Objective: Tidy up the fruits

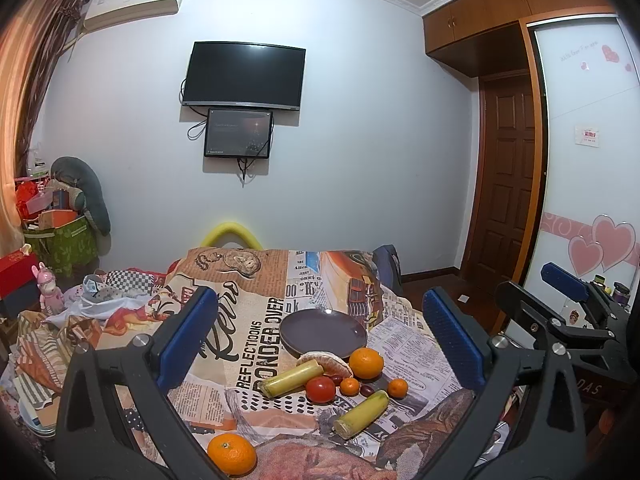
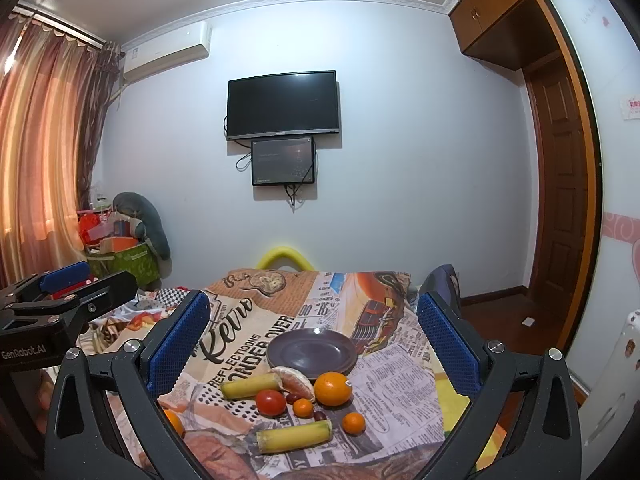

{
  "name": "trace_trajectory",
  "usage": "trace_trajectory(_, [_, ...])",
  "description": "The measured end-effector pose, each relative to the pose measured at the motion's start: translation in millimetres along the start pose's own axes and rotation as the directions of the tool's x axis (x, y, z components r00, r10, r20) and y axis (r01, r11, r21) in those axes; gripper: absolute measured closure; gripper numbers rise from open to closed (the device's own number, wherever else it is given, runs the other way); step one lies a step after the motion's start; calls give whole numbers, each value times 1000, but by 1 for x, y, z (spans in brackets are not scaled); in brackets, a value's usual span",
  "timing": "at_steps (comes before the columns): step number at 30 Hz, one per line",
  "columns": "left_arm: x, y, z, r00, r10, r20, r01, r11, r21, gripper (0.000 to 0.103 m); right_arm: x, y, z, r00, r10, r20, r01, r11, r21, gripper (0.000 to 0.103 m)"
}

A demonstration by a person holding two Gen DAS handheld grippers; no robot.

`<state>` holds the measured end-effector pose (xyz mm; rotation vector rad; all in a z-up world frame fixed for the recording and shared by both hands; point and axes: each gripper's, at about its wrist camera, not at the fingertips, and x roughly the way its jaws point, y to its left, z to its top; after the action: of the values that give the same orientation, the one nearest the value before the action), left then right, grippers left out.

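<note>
**Fruit untouched, plate bare: first pick not yet made**

While both sets of fingers are held spread wide with nothing between them, no fruit has been lifted. The left gripper (image 1: 318, 336) and the right gripper (image 2: 314, 340) are held above the near edge of the surface (image 2: 400, 364), which is draped in a newsprint-pattern cloth, both aimed at the fruit cluster.

The purple plate (image 1: 320, 326) is seen bare at mid-surface. Just near of it the fruit is grouped: a peeled citrus piece (image 2: 294, 382) touching the plate's near rim, a large orange (image 2: 332, 388) beside it on the right, a red tomato (image 2: 271, 402), two small oranges (image 2: 303, 407) (image 2: 353, 423), two small dark red fruits (image 2: 319, 415) (type cannot be told), and two yellow-green stalk pieces (image 2: 251, 385) (image 2: 294, 437).

Step judged: start of task, approach phase. The plate is presumably the target. Next move calls for one gripper to be lowered over a single fruit; the cluster is tight, so an outer piece would be the cleaner pick. Round fruit may roll if nudged.

View differences:
- A second large orange (image 1: 231, 453) at near left is shown whole in the left wrist view; in the right wrist view it is mostly hidden behind a finger.
- Each view catches the other gripper at its outer edge.
- The curtain (image 2: 36, 140) is shown more fully in the right wrist view; the heart-decorated panel (image 1: 592, 240) in the left.
</note>
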<state>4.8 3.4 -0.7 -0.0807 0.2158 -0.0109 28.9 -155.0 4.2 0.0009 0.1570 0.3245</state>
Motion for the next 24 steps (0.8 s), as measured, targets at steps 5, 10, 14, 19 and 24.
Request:
trace_trajectory(5, [0,0,0,1000,-1,1,1,1000,0,0,0,0,0,1000,0,0,0,1000,0,0])
trace_trajectory(10, [0,0,0,1000,-1,1,1,1000,0,0,0,1,1,1000,1,-1,-1,1000,1,0])
trace_trajectory(14, [0,0,-1,1000,-1,1,1,1000,1,0,-1,1,1,1000,-1,1,1,1000,0,0])
trace_trajectory(19, [0,0,-1,1000,-3,1,3,1000,0,0,-1,1,1,1000,-1,-1,1,1000,2,0])
trace_trajectory(24, [2,1,-2,1000,-6,-3,6,1000,-1,0,1,2,0,1000,-2,-7,2,1000,3,0])
